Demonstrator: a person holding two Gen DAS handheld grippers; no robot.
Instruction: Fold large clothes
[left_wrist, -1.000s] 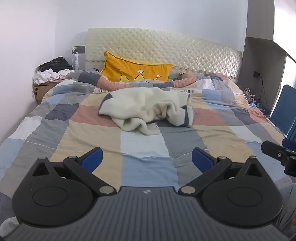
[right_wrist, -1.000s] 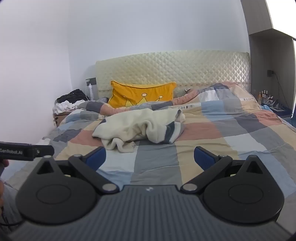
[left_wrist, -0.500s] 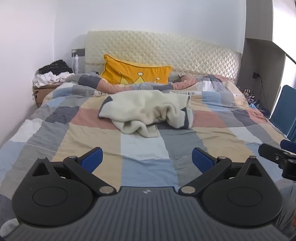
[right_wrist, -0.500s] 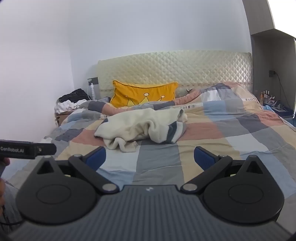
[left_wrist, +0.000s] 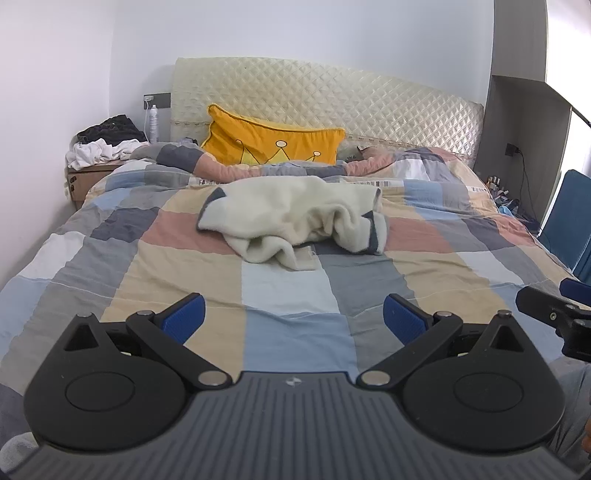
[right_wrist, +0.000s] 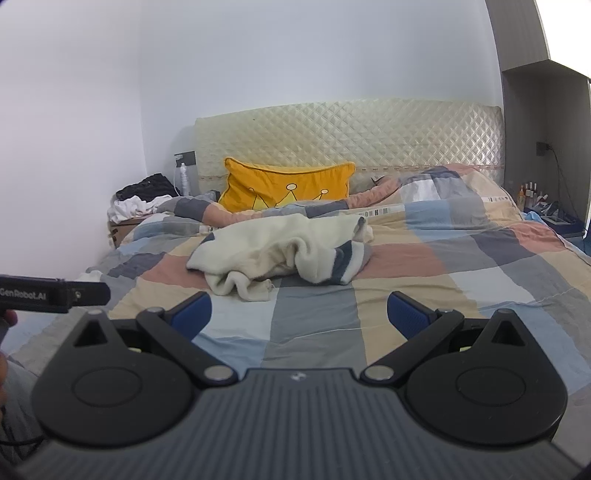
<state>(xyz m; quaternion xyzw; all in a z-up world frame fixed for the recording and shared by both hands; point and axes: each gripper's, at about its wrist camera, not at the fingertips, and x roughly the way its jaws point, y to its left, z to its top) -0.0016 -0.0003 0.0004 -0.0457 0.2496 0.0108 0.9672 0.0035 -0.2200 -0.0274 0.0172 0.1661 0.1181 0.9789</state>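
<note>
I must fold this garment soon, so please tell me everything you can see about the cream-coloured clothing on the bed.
The cream garment is thick and fleecy-looking, with dark blue-grey bands at its edges, perhaps cuffs or a hem. It lies crumpled and unfolded, in a loose heap, near the middle of the patchwork quilt, in front of the yellow pillow. Only the quilt touches it. Both grippers are open and well short of it.

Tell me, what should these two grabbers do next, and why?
Probably move both forward toward the cream garment. It lies crumpled in a heap on the patchwork quilt, well beyond the left gripper and right gripper, whose jaws are open and hold nothing.
</note>
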